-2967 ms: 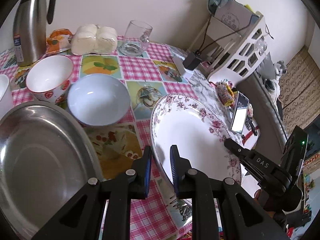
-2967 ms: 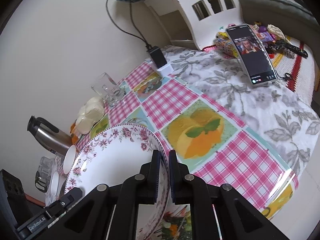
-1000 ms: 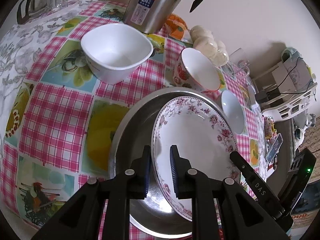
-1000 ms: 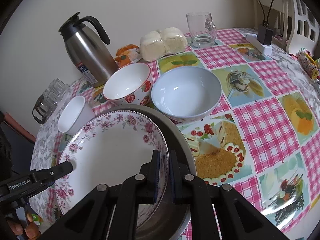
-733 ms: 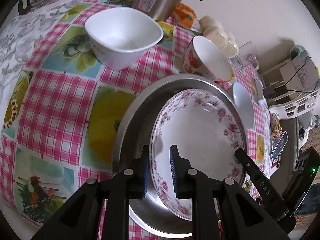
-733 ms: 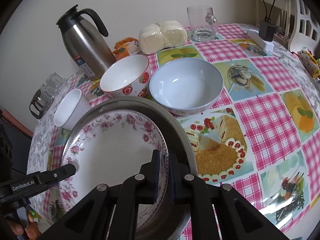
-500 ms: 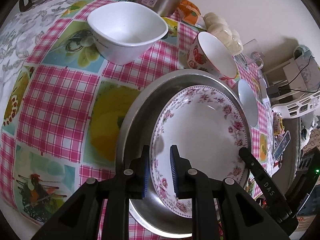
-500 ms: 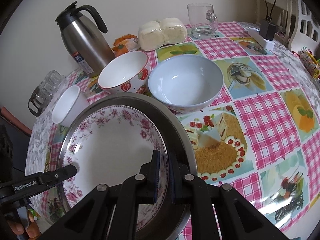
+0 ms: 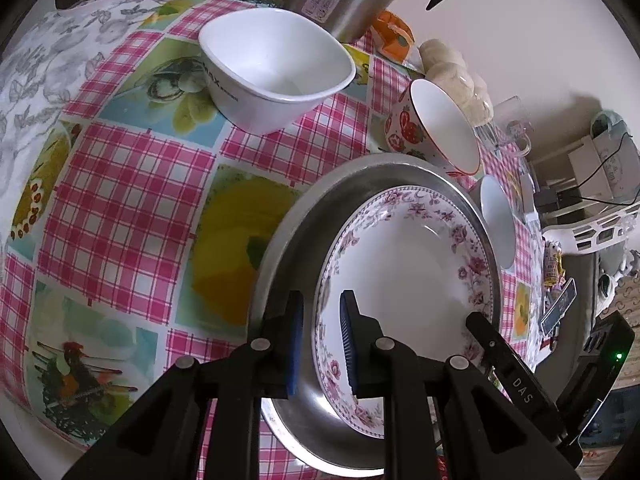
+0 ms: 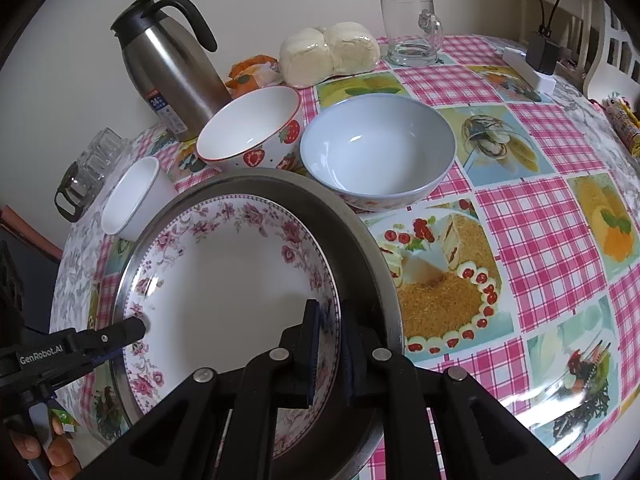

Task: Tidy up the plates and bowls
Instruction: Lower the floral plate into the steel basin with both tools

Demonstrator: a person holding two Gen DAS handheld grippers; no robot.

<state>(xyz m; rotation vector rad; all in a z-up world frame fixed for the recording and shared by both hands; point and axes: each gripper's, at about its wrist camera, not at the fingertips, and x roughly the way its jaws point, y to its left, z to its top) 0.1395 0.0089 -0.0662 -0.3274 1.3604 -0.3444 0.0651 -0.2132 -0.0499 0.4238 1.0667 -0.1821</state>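
Note:
A white plate with a pink flower rim [image 9: 408, 264] [image 10: 228, 280] lies inside a wide steel dish [image 9: 292, 232] [image 10: 360, 248]. My left gripper [image 9: 322, 336] straddles the plate's near rim with a gap showing on both sides of the rim. My right gripper [image 10: 330, 354] is shut on the opposite rim. A strawberry bowl [image 10: 250, 132] [image 9: 436, 136], a pale blue bowl [image 10: 378, 152] [image 9: 496, 228] and a square white bowl [image 9: 276, 68] [image 10: 132, 200] stand around the dish.
A steel thermos [image 10: 168, 64], wrapped buns [image 10: 328, 54], a glass mug [image 10: 412, 30] and small glasses [image 10: 84, 172] stand at the back by the wall. A white rack [image 9: 600, 208] and a phone [image 9: 560, 304] lie at the right end.
Both grippers carried the plate from the right end over the steel dish and lowered it in. The left jaws have opened slightly off the rim.

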